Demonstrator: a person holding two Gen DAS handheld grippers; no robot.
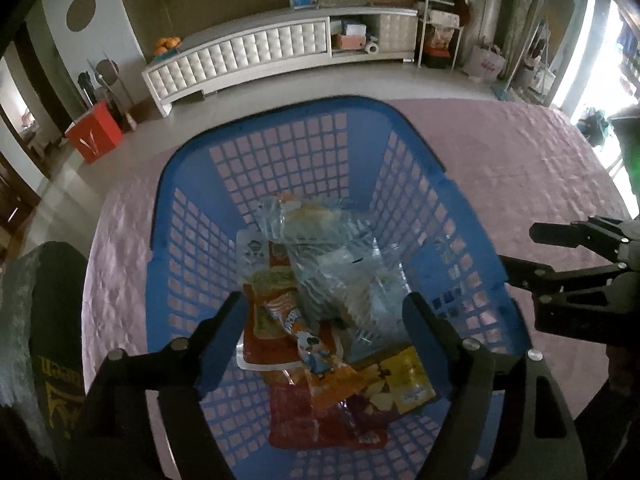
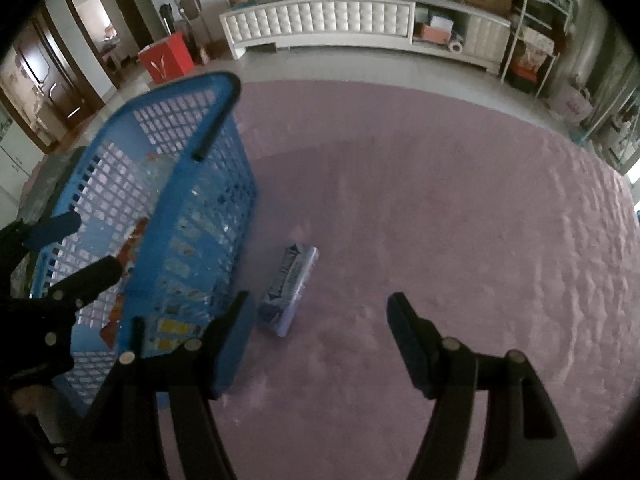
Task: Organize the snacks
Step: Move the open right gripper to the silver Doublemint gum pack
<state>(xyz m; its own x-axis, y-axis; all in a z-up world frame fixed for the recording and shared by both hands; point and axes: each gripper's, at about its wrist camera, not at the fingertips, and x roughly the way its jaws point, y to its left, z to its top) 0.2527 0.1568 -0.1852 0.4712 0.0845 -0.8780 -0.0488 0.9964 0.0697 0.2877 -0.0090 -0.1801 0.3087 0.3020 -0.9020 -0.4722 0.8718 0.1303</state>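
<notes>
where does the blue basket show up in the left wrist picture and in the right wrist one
Left wrist: the blue basket fills the centre, seen from above, snack packets inside.
Right wrist: the blue basket sits at the left, seen from outside its side wall.
Shared landmark: the red box on the floor beyond it.

Basket wall hides most snack packets.

Long white tufted cabinet, grey floor

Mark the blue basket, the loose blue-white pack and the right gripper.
blue basket (image 1: 276, 110): left wrist view, far rim.
blue-white pack (image 2: 289, 289): right wrist view, top face.
right gripper (image 2: 318, 306): right wrist view, midway between fingertips.
</notes>
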